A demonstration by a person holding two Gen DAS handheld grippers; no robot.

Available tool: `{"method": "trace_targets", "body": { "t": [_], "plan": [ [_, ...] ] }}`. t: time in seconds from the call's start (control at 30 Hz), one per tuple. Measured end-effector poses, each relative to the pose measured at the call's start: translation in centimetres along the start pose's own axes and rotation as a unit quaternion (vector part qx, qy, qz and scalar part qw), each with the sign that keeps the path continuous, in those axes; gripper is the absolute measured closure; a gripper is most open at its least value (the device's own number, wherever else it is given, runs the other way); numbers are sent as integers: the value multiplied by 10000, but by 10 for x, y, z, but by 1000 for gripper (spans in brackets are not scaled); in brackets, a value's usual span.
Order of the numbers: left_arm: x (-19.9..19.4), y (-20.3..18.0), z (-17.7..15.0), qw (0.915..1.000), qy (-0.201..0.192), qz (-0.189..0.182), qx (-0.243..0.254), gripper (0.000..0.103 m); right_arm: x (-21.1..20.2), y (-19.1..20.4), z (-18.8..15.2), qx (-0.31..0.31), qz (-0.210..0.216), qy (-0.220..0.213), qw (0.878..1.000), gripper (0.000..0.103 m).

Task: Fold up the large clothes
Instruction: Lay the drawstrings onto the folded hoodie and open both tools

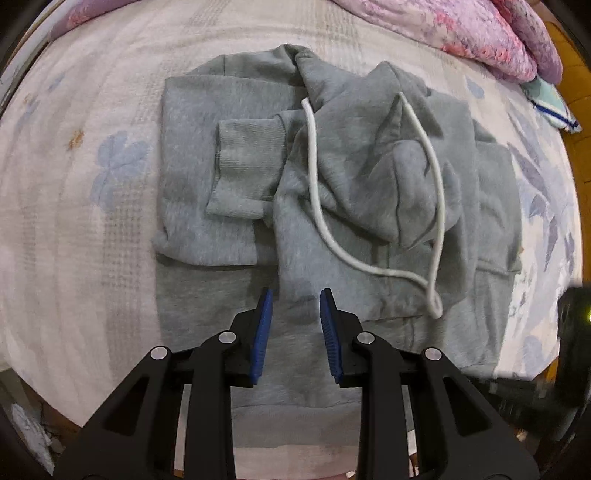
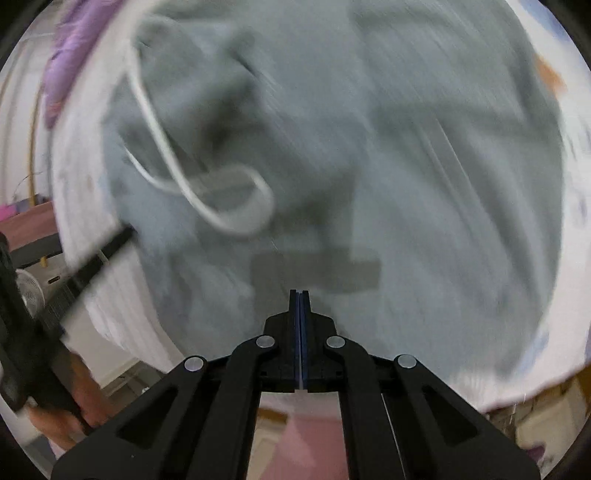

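A grey hoodie (image 1: pixel 343 192) lies partly folded on a bed, one sleeve cuff (image 1: pixel 243 166) laid across its chest and a white drawstring (image 1: pixel 314 177) looping over the hood. My left gripper (image 1: pixel 295 301) points down over the hoodie's lower middle. Its blue pads (image 1: pixel 263 332) stand apart with nothing between them. The right wrist view is blurred. There my right gripper (image 2: pixel 299 293) is shut, pads together and empty, just above the grey hoodie (image 2: pixel 406 166) and near a loop of the drawstring (image 2: pixel 236 218).
A pale floral bedsheet (image 1: pixel 92 166) surrounds the hoodie. A pink and purple quilt (image 1: pixel 461 29) is bunched at the far edge. The bed's near edge runs below the hem. A hand holding a black device (image 2: pixel 26 339) shows at the left, with a fan (image 2: pixel 31 291) behind.
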State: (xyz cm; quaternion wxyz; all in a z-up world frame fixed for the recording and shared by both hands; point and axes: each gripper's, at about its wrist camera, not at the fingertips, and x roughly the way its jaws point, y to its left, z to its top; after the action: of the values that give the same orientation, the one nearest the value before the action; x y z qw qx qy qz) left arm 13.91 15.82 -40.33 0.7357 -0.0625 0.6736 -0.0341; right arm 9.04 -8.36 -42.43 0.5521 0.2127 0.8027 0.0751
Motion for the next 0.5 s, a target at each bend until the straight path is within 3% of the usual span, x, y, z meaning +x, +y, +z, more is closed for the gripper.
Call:
{"method": "trace_targets", "body": {
  "t": [0.07,0.13,0.2,0.23,0.27,0.33,0.4,0.43,0.5],
  "plan": [
    [-1,3,-1,10000,-9,-31,-46,75,-4,-5,-3,194,126,32,9997,98],
    [0,6,-1,9999,-17,-30,-97,73,-19,9,7,-122,363,-372,9986,94],
    [1,7,-1,9999,-21,32,-102,71,-34,38,25,-659,194,-830,9942,55],
    [2,9,-1,9999,-32,43,-108,71,-37,48,31,-844,179,-973,9915,19],
    [2,9,-1,9999,-28,38,-120,71,-40,64,41,-1160,251,-1187,9858,18],
    [3,8,-1,9999,-31,50,-143,71,-35,84,54,-1491,411,-1354,9786,24],
    [3,7,-1,9999,-63,39,-124,71,-19,94,69,-1632,391,-1270,9776,66],
    [4,7,-2,9999,-49,54,-114,71,-11,93,77,-1559,491,-1144,9799,100],
    [5,8,-2,9999,6,93,-118,71,-6,84,75,-1188,761,-1121,9836,99]
  ]
}}
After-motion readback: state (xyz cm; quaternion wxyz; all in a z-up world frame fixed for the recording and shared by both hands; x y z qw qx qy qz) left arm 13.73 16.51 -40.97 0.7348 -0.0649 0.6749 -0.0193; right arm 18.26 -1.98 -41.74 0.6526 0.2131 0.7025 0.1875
